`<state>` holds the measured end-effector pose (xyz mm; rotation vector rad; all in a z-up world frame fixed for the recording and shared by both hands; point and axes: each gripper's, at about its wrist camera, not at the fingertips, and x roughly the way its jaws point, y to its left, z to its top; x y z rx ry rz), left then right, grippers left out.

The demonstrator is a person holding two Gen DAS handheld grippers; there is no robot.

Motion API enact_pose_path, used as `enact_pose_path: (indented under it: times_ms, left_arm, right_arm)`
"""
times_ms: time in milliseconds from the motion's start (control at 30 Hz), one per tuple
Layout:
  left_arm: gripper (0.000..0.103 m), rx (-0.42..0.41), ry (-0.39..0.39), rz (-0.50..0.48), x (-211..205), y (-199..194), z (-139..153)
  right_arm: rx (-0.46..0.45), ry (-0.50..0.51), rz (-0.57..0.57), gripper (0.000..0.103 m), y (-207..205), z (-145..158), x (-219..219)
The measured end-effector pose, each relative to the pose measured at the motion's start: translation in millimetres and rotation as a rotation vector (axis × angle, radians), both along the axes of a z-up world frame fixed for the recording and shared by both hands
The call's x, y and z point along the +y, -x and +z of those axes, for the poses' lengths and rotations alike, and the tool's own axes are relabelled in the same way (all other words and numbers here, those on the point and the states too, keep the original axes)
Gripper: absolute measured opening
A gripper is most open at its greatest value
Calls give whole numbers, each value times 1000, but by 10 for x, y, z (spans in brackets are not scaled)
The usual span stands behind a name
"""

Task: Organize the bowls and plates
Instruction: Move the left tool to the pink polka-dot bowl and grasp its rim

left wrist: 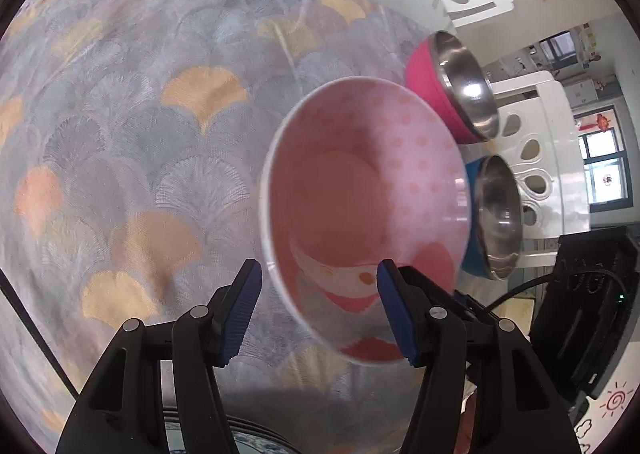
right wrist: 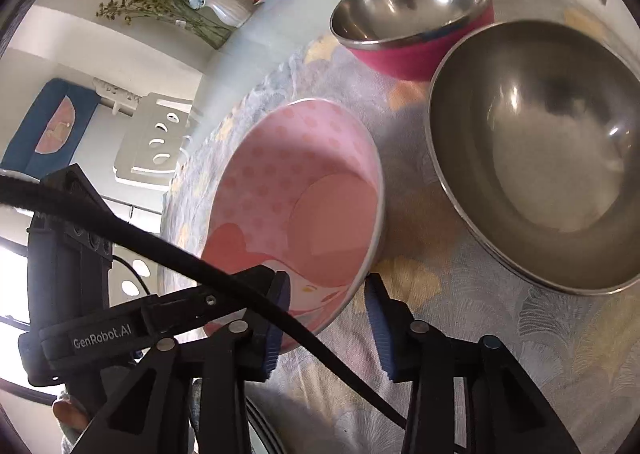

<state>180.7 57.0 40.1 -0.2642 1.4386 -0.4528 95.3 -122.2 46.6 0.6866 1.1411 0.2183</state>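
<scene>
**Observer:** What are the grippers doing?

**Operator:** I see both at the pink polka-dot bowl with a cartoon print [left wrist: 360, 205]. My left gripper [left wrist: 320, 314] has one blue pad inside the near rim and the other out over the cloth, released, nothing pinched. My right gripper [right wrist: 326, 328] straddles the same rim, one pad inside, one outside; I can't tell whether the pads press on it.

**Observer:** Where does the bowl sit?

**Operator:** On the fan-patterned tablecloth [left wrist: 132, 113], tipped, probably because a gripper bears on its rim. Just beyond it stands the steel-lined blue bowl [left wrist: 494, 213], then the steel-lined magenta bowl [left wrist: 452, 89] toward the table's far edge. I judge the pink one is to be nested with those, so the rim is the sensible hold.
</scene>
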Motion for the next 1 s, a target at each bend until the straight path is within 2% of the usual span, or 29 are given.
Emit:
enact_pose_path:
  times_ms: [67, 200, 433, 667, 800, 1000]
  left_arm:
    - [58, -9, -1, -10, -34, 32, 55]
    - [58, -35, -58, -54, -186, 135, 89]
    - [58, -30, -19, -107, -247, 482, 175]
    - [58, -28, -11, -190, -444, 950, 178]
    - [58, -16, -8, -233, -515, 1248, 166]
    - [58, 19, 8, -265, -574, 1471, 119]
  right_arm:
    - [-19, 26, 24, 28, 5, 24, 24]
    - [-58, 135, 65, 25, 109, 95, 83]
    - [-35, 66, 42, 24, 388, 157, -156]
    - [-45, 73, 47, 24, 806, 291, -306]
    - [-19, 44, 34, 24, 1022, 262, -376]
    - [28, 0, 15, 24, 1265, 143, -465]
